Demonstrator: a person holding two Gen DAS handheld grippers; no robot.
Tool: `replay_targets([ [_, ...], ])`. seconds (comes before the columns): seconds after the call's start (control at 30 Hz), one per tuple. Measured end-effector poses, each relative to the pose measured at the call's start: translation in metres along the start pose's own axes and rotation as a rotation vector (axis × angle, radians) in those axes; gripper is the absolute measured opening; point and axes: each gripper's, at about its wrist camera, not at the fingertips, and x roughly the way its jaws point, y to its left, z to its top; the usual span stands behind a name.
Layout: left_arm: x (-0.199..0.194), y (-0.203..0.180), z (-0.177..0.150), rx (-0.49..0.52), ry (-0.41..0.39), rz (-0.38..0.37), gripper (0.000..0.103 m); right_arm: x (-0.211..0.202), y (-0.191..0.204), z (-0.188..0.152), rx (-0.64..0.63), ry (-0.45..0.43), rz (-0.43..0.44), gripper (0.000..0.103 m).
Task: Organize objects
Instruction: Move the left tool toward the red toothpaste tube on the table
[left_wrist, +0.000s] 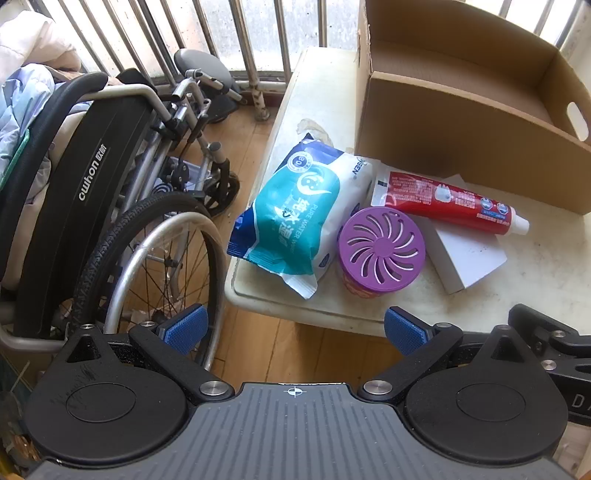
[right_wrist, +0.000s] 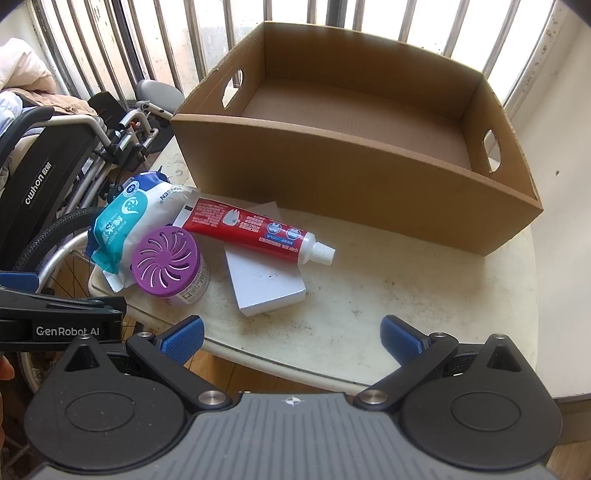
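Note:
On a cream table (right_wrist: 406, 280) lie a teal and white wipes pack (left_wrist: 295, 214) (right_wrist: 125, 218), a purple-lidded air freshener can (left_wrist: 380, 251) (right_wrist: 168, 264), a red toothpaste tube (left_wrist: 450, 203) (right_wrist: 255, 229) and a white box (left_wrist: 469, 254) (right_wrist: 262, 284) under the tube. An empty open cardboard box (right_wrist: 354, 162) (left_wrist: 461, 122) stands behind them. My left gripper (left_wrist: 295, 328) is open and empty, at the table's near edge in front of the wipes and can. My right gripper (right_wrist: 291, 339) is open and empty, at the near edge right of the white box.
A black folded wheelchair (left_wrist: 92, 192) (right_wrist: 48, 173) stands close to the table's left side. Window bars (right_wrist: 147, 48) run behind the table. A wall (right_wrist: 554, 184) is on the right. Wooden floor (left_wrist: 295, 350) shows below the table edge. The left gripper's body (right_wrist: 59, 317) shows at left.

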Motion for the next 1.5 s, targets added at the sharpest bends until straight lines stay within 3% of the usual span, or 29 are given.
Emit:
replay_targets([
  [1.07, 0.003, 0.003, 0.0, 0.011, 0.005, 0.001, 0.102, 0.003, -0.001, 0.003, 0.009, 0.005, 0.005, 0.103],
  [1.5, 0.007, -0.006, 0.016, 0.028, 0.002, 0.011, 0.102, 0.009, -0.012, 0.015, 0.033, -0.014, 0.002, 0.103],
])
